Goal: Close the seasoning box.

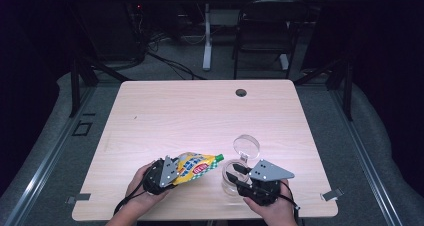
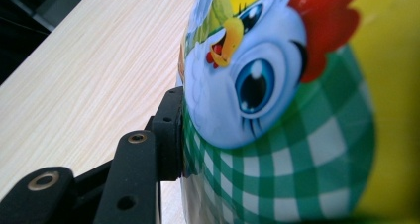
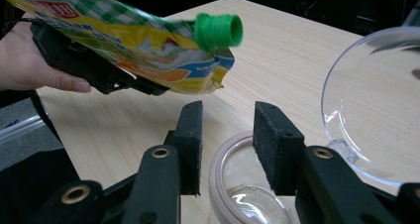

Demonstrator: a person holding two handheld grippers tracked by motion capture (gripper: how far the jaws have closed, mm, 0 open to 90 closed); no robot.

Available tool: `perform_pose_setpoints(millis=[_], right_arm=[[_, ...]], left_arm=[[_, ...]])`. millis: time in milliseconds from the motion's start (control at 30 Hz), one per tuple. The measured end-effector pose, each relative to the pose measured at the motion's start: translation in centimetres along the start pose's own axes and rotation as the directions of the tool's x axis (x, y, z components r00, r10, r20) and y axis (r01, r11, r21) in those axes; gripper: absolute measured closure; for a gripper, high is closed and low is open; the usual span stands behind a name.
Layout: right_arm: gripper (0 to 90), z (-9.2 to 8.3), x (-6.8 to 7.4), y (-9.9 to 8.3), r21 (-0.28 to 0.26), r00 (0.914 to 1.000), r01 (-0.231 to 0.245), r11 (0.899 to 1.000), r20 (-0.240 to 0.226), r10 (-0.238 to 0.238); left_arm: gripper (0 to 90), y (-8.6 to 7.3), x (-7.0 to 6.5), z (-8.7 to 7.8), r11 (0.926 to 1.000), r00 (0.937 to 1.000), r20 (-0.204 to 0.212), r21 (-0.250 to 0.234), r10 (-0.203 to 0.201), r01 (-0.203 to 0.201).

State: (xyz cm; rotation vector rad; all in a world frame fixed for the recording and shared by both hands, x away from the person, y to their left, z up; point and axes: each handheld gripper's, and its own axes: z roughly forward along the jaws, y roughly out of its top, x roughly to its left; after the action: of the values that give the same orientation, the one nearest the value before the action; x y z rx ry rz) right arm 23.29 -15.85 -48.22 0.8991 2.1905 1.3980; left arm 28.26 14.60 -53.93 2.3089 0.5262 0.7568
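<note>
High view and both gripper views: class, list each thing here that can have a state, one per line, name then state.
Pouch: held off the table, tilted, spout toward the jar.
Green cap: on the spout, closed.
Jar: upright, open.
Clear lid: flipped up, hinged to the jar.
Left tool: shut on the pouch.
Right tool: open, jaws either side of the jar's rim.

Both hands low at the near edge, each holding a gripper.

Left hand wraps the left gripper, which points right and slightly up; jaws clamped on a pouch, one black jaw pressed flat against its side in the left gripper view. Right hand holds the right gripper pointing left and away; jaws parted, straddling the rim of a jar, pads not pressing it. Forearms enter from the bottom.
</note>
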Motion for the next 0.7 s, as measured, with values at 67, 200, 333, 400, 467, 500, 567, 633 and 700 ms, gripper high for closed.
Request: perform_pose_setpoints(millis=[67, 200, 333, 400, 467, 500, 567, 633, 700], right_arm=[[65.0, -0.2, 0.2, 0.1, 0.003, 0.9995, 0.029, 1.0, 0.017, -0.029], [66.8, -0.1, 0.8, 0.1, 0.019, 0.9897, 0.119, 0.993, 0.078, -0.12], [67.7, 0.1, 1.2, 0.0, 0.045, 0.9737, 0.194, 0.98, 0.113, -0.198], [68.9, 0.2, 1.4, 0.1, 0.057, 0.9629, 0.23, 0.971, 0.131, -0.236], [70.1, 0.1, 1.5, 0.1, 0.073, 0.9419, 0.285, 0.956, 0.164, -0.293], [70.8, 0.0, 1.6, 0.2, 0.082, 0.9262, 0.32, 0.944, 0.182, -0.33], [72.3, 0.0, 1.9, 0.1, 0.103, 0.8965, 0.379, 0.92, 0.205, -0.393], [73.8, -0.1, 2.2, -0.1, 0.126, 0.8653, 0.435, 0.892, 0.215, -0.453], [74.9, 0.0, 2.7, -0.5, 0.153, 0.8288, 0.491, 0.858, 0.221, -0.514]], left_arm=[[55.5, 0.1, -0.1, 0.1, 1.0, 1.0, 0.003, 0.0, 0.003, -0.003], [55.5, 0.3, -0.1, 0.1, 0.9999, 0.9999, -0.002, 0.003, 0.016, -0.015], [55.5, 0.5, 0.0, 0.2, 0.9996, 0.9995, -0.013, 0.005, 0.029, -0.029], [55.5, 0.6, 0.1, 0.3, 0.9997, 0.9996, -0.013, 0.004, 0.024, -0.024], [55.5, 0.7, 0.2, 0.5, 0.9993, 0.9992, -0.016, 0.012, 0.035, -0.035], [55.5, 0.7, 0.1, 0.6, 0.9991, 0.999, -0.018, 0.013, 0.041, -0.041], [55.5, 0.7, 0.1, 0.6, 0.9984, 0.9984, -0.021, 0.022, 0.053, -0.053], [55.5, 0.6, 0.1, 0.8, 0.9979, 0.9981, -0.018, 0.025, 0.06, -0.059], [55.4, 0.7, 0.2, 1.0, 0.9961, 0.9969, -0.02, 0.046, 0.076, -0.075]])
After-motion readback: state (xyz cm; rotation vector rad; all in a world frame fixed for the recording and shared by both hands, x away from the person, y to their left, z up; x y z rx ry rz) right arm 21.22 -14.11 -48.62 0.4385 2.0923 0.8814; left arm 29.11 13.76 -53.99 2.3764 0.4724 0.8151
